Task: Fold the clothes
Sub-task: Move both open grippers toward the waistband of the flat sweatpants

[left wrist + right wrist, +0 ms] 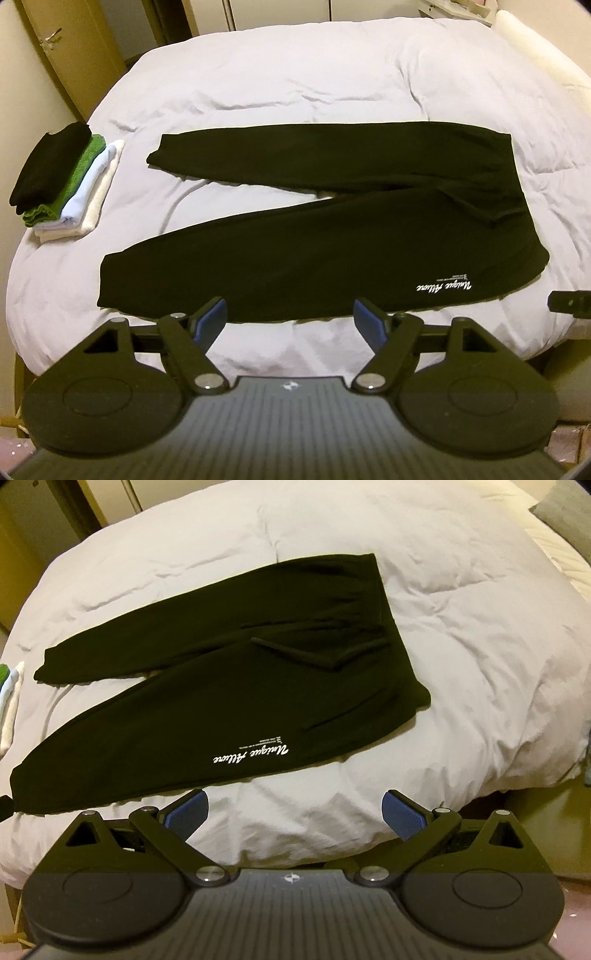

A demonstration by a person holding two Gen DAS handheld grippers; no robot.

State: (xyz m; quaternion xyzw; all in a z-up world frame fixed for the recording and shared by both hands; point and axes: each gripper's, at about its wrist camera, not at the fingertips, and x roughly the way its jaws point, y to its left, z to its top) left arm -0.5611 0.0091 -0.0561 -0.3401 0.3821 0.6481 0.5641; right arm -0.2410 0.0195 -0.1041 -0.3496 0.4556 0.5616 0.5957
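The left claw [290, 319] hangs with its jaws spread wide and empty, its blue ribbed pads [210, 317] just short of the near edge of the trousers [295, 240]. The right claw [293, 814] is likewise wide open and holds nothing, poised over bare duvet [461, 646] near the bed's front edge, beside the waist end of the trousers.

The trousers lie flat across the bed, legs pointing left and parted in a narrow V, waistband to the right. They are black, soft and matte, with cuffed ankles, a pocket flap turned up near the hip, and white script lettering [251, 757] on the near leg.

Nothing lies between either claw and the cloth. To the left, apart from the leg cuffs, sits a stack [59, 181] of folded clothes: black on top, then green, pale blue and white. The duvet is pale, puffy and creased. Behind the stack stands a yellowish door [62, 44].
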